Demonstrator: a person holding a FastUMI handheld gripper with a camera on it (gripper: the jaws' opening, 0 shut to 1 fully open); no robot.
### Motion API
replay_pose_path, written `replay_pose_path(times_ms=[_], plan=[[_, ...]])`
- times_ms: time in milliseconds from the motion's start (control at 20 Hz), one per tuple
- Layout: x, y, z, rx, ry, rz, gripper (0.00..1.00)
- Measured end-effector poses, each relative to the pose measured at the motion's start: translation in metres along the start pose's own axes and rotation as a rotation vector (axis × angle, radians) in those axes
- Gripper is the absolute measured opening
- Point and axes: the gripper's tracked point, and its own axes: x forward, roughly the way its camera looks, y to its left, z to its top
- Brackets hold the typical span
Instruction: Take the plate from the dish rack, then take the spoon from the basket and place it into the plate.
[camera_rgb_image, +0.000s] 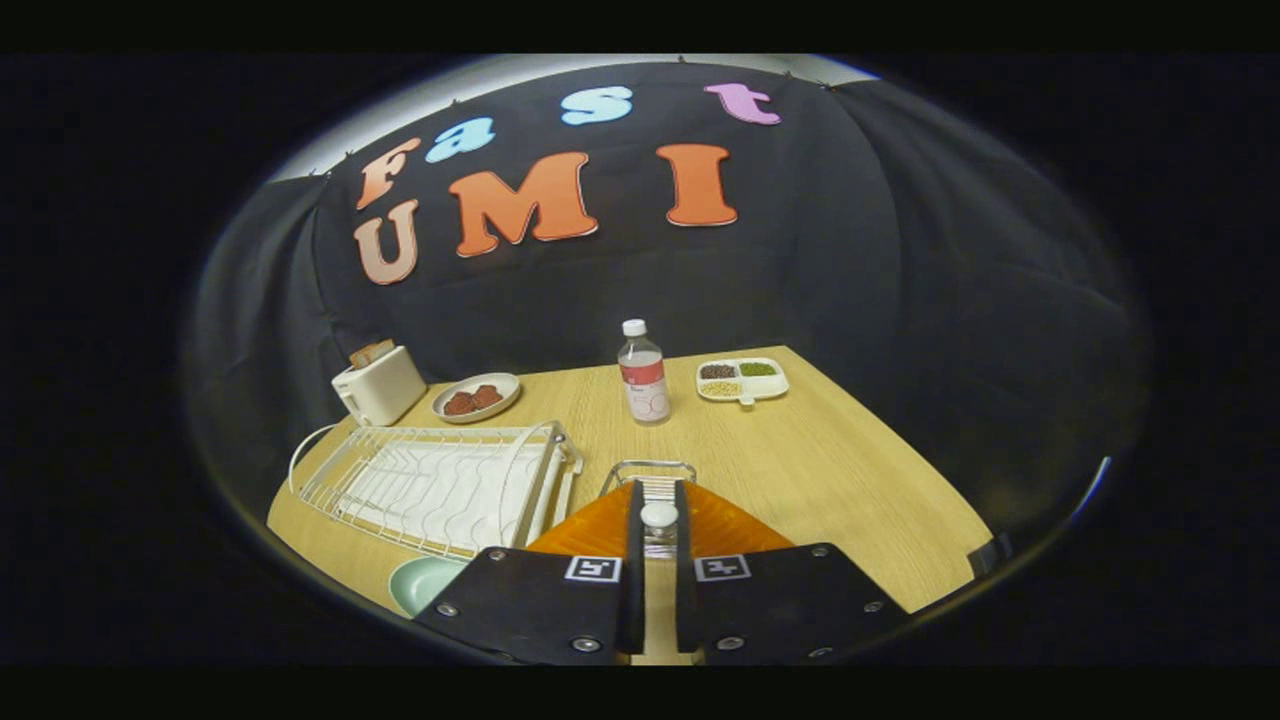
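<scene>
My gripper (658, 500) hovers low over the wooden table (820, 470), its fingers drawn close together. Between them stands a small pale spoon (659, 518), and both fingers press on it. Just beyond the fingertips sits the small wire basket (648, 467), partly hidden by the fingers. A pale green plate (425, 582) lies flat on the table beside the gripper, in front of the white wire dish rack (440, 485); the gripper body covers part of it. No dishes stand in the rack.
Beyond the rack stand a white toaster (378, 385) and a plate of reddish food (476, 397). A clear bottle (643, 375) with a white cap stands mid-table past the basket. A divided tray of grains (742, 380) lies by the far edge.
</scene>
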Motion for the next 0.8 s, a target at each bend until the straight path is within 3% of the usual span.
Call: replay_pose_path(times_ms=[400,800], plan=[[-0.044,0.010,0.047,0.017,-0.069,0.048,0.12],[-0.075,0.035,0.026,0.020,-0.021,0.120,0.12]])
